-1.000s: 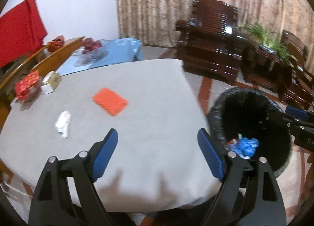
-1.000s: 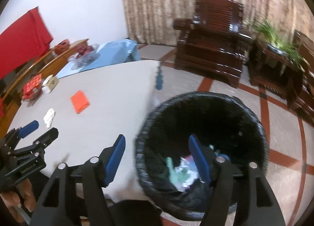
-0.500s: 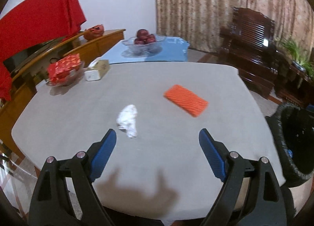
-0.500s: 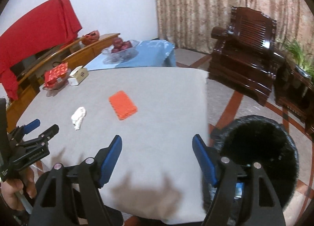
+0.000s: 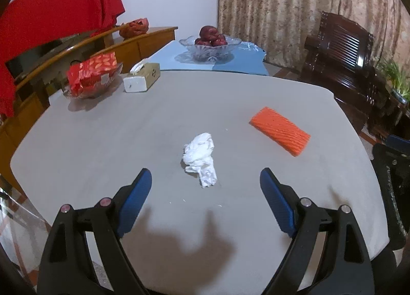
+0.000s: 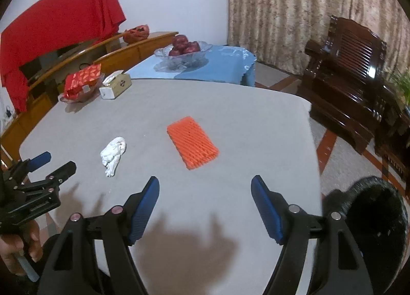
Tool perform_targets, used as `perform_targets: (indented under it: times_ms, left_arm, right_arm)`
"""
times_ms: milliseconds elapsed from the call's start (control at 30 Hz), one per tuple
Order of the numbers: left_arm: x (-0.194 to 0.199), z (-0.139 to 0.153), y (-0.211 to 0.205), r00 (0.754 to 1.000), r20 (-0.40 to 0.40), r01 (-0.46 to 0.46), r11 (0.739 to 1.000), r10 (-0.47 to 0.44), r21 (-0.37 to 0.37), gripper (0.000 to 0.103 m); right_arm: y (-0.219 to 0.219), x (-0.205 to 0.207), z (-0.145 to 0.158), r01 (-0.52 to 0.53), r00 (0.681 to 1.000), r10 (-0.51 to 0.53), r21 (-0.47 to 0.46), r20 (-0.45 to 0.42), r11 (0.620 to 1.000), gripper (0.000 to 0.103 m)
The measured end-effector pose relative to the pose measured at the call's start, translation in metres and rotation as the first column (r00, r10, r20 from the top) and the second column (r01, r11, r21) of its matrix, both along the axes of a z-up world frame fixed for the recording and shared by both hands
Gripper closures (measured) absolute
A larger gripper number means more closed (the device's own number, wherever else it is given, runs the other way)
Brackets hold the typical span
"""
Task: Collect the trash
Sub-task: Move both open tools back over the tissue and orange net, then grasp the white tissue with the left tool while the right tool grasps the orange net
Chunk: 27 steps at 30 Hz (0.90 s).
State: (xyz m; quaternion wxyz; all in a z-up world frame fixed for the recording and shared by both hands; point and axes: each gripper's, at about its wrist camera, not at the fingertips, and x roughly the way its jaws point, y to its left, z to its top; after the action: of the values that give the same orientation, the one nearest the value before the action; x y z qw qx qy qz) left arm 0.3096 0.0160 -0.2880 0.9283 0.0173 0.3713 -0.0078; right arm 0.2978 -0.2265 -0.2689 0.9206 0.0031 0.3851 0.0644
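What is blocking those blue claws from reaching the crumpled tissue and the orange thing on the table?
Nothing visible. The left gripper is open with only bare grey tablecloth between it and the crumpled white tissue. The right gripper, also open, faces the orange foam net across bare cloth.
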Motion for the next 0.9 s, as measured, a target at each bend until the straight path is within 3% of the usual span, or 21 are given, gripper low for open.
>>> perform_targets:
  times_ms: [500, 600, 700, 767, 900]
  left_arm:
    - [0.074, -0.068, 0.009, 0.996, -0.079, 0.030, 0.999, -0.029, 0.014, 0.019]
    - [0.086, -0.081, 0.011, 0.993, -0.110, 0.031, 1.000, -0.031, 0.002, 0.023]
    - [0.096, -0.091, 0.011, 0.989, -0.140, 0.043, 0.999, -0.043, -0.003, 0.039]
    - [0.104, -0.099, 0.010, 0.984, -0.167, 0.060, 0.998, -0.061, -0.010, 0.063]
    - [0.112, -0.101, 0.013, 0.987, -0.150, 0.058, 0.998, -0.059, -0.010, 0.080]
  right_arm:
    - [0.042, 0.064, -0.054, -0.043, 0.999, 0.042, -0.029, -0.033, 0.999, 0.030]
    - [0.045, 0.075, -0.063, -0.043, 0.998, 0.042, -0.033, -0.045, 0.999, 0.030]
    - [0.046, 0.086, -0.071, -0.040, 0.998, 0.039, -0.030, -0.059, 0.999, 0.030]
    - [0.046, 0.092, -0.075, -0.039, 0.997, 0.037, -0.029, -0.065, 0.999, 0.030]
    - [0.047, 0.105, -0.082, -0.037, 0.997, 0.035, -0.026, -0.074, 0.999, 0.030]
